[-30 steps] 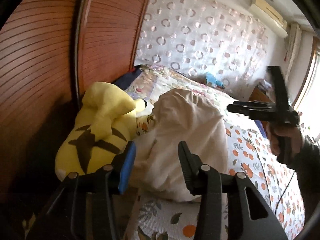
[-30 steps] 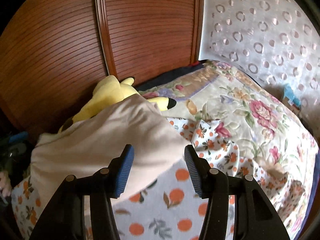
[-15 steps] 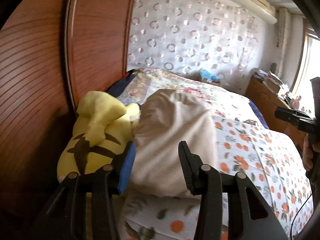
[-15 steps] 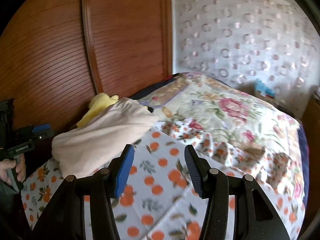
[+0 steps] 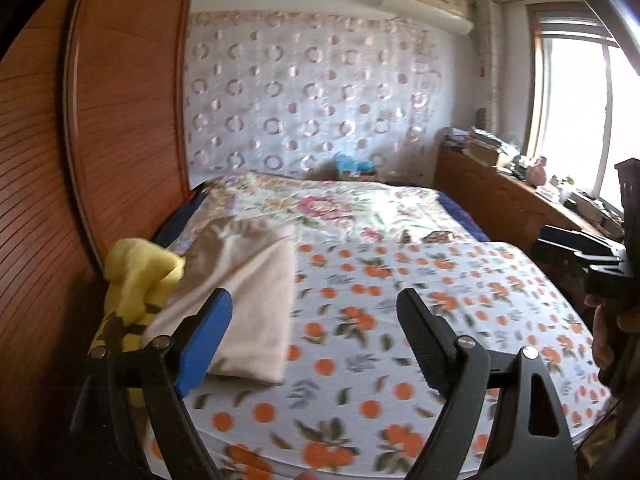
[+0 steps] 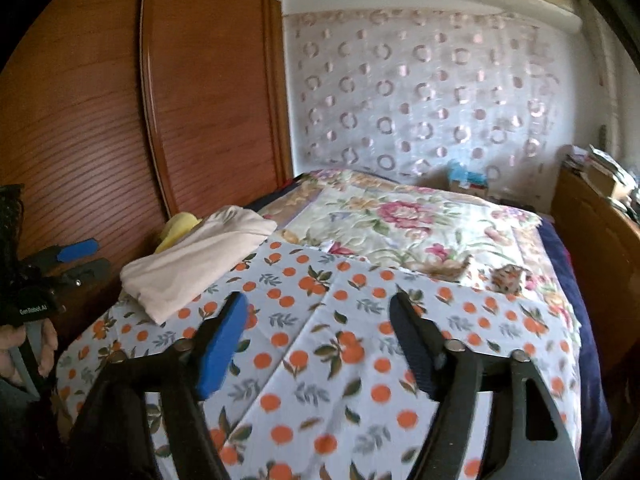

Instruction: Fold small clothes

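Garment (image 5: 240, 300): folded, beige, on bed (image 5: 400, 360), long axis running away. Left hand-held gripper (image 5: 312, 340) nearer, garment just left-ahead. Both hand-held grippers, right (image 6: 316, 344) included: jaws apart, empty.

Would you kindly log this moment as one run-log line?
left tool: open, empty | right tool: open, empty | beige garment: folded, on bed beside yellow plush

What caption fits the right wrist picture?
Open right gripper over the orange-print sheet, folded cream garment beside a yellow plush toy.
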`<action>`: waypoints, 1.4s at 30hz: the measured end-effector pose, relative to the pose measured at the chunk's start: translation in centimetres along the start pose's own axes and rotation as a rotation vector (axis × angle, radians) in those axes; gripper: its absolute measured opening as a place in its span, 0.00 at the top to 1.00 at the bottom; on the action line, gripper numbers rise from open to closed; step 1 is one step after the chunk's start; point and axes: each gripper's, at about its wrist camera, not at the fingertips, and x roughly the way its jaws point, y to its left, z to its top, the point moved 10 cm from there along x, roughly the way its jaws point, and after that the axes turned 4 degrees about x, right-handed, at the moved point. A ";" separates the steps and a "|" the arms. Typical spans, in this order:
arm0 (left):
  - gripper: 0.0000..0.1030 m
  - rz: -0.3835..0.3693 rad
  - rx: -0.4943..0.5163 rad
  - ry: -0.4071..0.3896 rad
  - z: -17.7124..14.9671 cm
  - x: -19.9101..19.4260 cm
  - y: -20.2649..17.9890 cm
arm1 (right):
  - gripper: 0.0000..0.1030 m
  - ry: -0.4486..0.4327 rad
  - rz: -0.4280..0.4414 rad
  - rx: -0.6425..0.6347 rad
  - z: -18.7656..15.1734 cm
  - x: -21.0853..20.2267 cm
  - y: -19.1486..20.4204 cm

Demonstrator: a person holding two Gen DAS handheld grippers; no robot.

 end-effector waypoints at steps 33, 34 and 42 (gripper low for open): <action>0.18 -0.028 0.072 -0.133 4.9 -6.3 -7.9 | 0.17 -0.205 -0.193 0.119 -3.1 -9.8 0.8; 0.18 -0.028 0.073 -0.134 5.0 -6.2 -7.9 | 0.17 -0.205 -0.193 0.119 -3.0 -9.9 0.7; 0.18 -0.021 0.064 -0.133 4.6 -6.1 -7.4 | 0.17 -0.200 -0.192 0.123 -3.1 -10.0 0.1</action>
